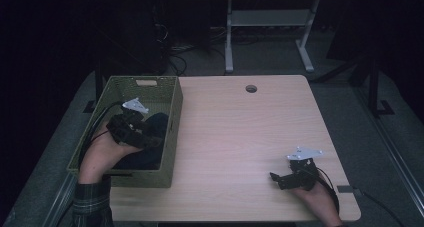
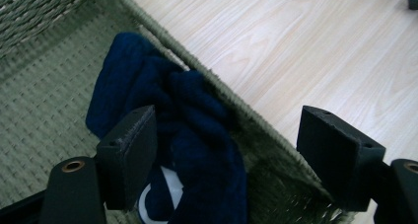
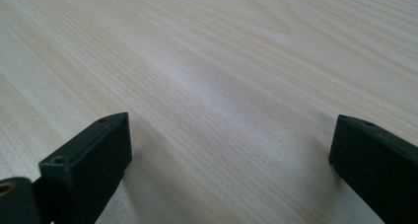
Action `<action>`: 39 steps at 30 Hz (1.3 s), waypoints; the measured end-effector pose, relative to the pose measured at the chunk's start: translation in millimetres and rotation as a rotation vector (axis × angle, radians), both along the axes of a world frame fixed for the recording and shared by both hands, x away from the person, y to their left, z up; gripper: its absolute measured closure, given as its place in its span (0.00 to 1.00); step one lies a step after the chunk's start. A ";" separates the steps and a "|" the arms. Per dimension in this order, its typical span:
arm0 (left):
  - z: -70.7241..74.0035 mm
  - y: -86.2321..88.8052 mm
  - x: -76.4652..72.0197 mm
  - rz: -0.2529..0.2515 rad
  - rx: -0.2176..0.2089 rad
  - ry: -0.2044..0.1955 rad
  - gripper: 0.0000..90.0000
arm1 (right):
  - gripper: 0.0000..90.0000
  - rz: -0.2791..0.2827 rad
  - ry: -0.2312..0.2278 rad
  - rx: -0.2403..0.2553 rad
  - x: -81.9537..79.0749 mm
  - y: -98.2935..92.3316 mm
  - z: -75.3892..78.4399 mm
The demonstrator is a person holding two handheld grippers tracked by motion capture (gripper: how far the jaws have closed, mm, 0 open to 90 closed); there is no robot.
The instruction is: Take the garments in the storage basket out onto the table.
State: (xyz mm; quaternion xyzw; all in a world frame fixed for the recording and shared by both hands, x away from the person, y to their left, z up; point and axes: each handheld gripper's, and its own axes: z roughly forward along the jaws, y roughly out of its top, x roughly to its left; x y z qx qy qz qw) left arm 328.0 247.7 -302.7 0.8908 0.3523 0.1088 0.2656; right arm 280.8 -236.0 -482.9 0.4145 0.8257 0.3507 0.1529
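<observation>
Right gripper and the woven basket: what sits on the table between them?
Nothing. In the high view the wooden table is bare between the right gripper and the green woven basket, which holds a dark blue cloth.

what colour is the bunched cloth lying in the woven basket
Dark navy blue cloth, with a small white patch low down; clearest in the left gripper view, inside the olive-green woven basket.

Plaid sleeve [image 1: 91, 203]; black hand-held grippers (grey three-cornered plates), trailing cables.
</observation>
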 end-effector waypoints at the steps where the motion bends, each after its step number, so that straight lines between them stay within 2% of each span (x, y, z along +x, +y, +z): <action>1: 0.0 0.0 0.0 0.000 0.000 0.000 0.26 | 0.03 0.000 0.000 0.000 0.0 0.0 0.0; 22: -26.0 12.8 5.7 0.028 -0.004 0.059 0.25 | 0.03 -0.003 0.005 0.001 -0.3 0.2 0.1; 33: -38.8 15.4 9.6 0.030 0.008 0.091 0.25 | 0.03 -0.002 0.005 0.001 -0.3 0.2 0.1; 39: -46.2 18.2 12.7 0.035 0.025 0.124 0.25 | 0.03 -0.002 0.005 0.001 -0.3 0.2 0.1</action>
